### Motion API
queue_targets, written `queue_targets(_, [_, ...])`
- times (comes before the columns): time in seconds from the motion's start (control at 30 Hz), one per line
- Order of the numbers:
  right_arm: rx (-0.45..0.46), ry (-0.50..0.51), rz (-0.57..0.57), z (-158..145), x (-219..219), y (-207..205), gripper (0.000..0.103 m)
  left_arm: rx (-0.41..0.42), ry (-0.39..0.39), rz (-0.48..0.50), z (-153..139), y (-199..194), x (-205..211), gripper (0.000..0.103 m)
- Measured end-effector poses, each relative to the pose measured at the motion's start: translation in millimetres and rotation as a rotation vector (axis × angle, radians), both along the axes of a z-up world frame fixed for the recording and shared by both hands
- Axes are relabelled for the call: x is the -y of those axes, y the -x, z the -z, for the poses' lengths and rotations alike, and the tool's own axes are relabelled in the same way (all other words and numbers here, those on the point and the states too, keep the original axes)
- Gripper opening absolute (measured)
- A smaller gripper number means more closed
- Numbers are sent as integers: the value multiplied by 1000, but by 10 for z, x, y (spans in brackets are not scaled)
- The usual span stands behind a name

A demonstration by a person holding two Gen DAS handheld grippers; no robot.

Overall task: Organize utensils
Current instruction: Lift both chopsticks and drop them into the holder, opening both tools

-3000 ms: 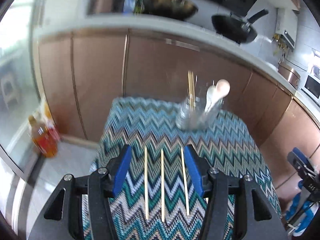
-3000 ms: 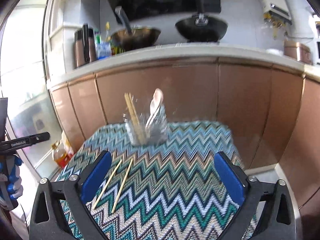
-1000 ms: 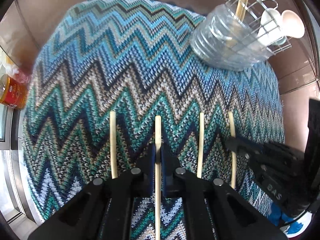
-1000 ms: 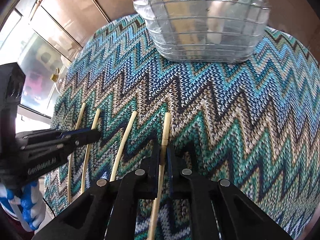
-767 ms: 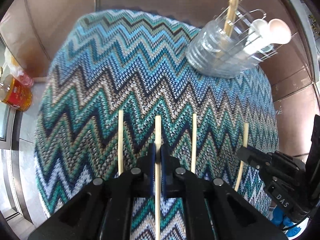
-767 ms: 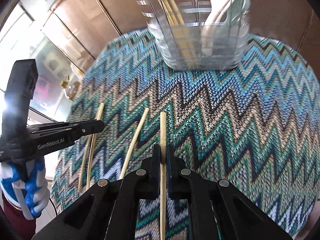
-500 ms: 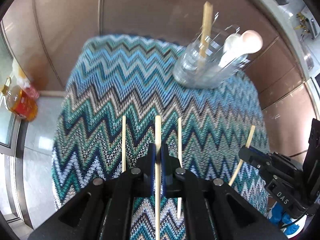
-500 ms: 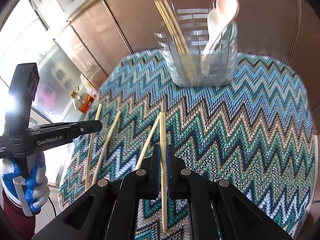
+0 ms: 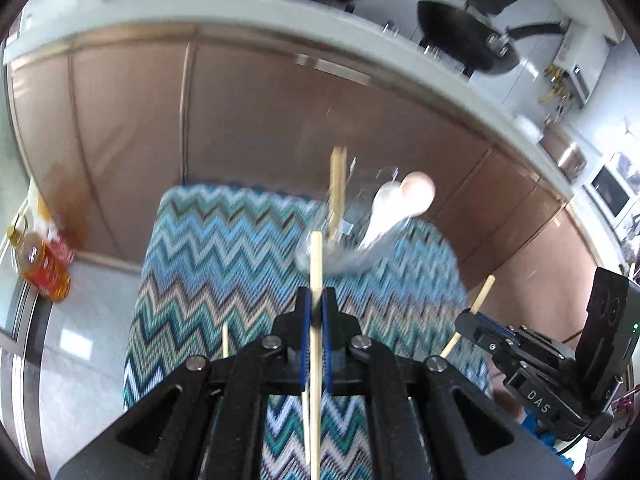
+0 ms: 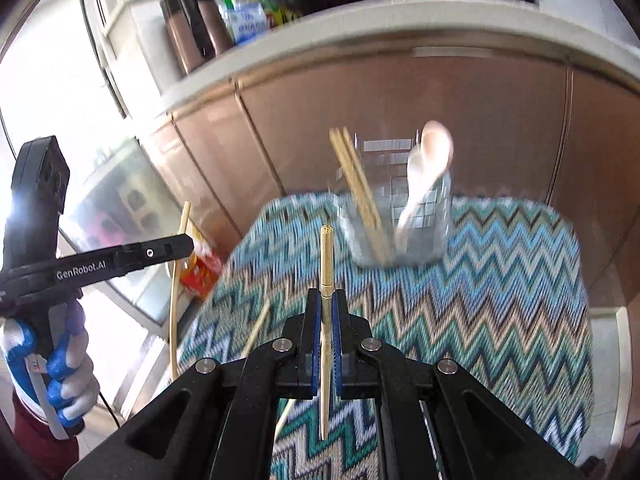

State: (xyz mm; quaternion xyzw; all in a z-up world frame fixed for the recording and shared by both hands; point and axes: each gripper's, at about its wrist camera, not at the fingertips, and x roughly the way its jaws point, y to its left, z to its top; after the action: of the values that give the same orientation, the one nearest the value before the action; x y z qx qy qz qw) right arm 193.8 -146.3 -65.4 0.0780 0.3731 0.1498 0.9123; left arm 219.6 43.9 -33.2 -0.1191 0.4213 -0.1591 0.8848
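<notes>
My left gripper (image 9: 315, 307) is shut on a bamboo chopstick (image 9: 316, 256) and holds it above the zigzag cloth (image 9: 224, 248). My right gripper (image 10: 326, 300) is shut on another chopstick (image 10: 326, 256), also lifted; it shows in the left wrist view (image 9: 480, 296). The wire utensil holder (image 10: 400, 224) stands at the cloth's far side with chopsticks (image 10: 356, 176) and white spoons (image 10: 428, 164) in it. Two chopsticks (image 9: 225, 338) still lie on the cloth, one (image 10: 256, 330) beside my right jaws.
Brown kitchen cabinets (image 9: 248, 120) run behind the small table, with woks (image 9: 464, 36) on the counter above. An oil bottle (image 9: 40, 268) stands on the floor at the left. The gloved hand with the left gripper (image 10: 100, 264) is at the left of the right wrist view.
Both grippers closed on a chopstick each and lifted them off the cloth, tilting up toward the holder. The views now look level across the table.
</notes>
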Motion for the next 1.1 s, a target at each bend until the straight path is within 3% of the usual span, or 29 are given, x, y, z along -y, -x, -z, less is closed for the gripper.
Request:
queue_targets(0.23, [196, -46, 42, -629, 128, -212, 5, 182, 117, -34, -522, -282, 103, 5])
queue_targets(0.43, [342, -43, 71, -822, 141, -562, 5, 326, 166, -135, -660, -664, 244, 5])
queue_targets(0.73, [386, -32, 62, -525, 171, -1166, 5, 473, 125, -287, -382, -1247, 498, 5])
queue_targets(1.1, [359, 34, 50, 19, 89, -1423, 5, 550, 6, -351, 302, -1506, 770, 5])
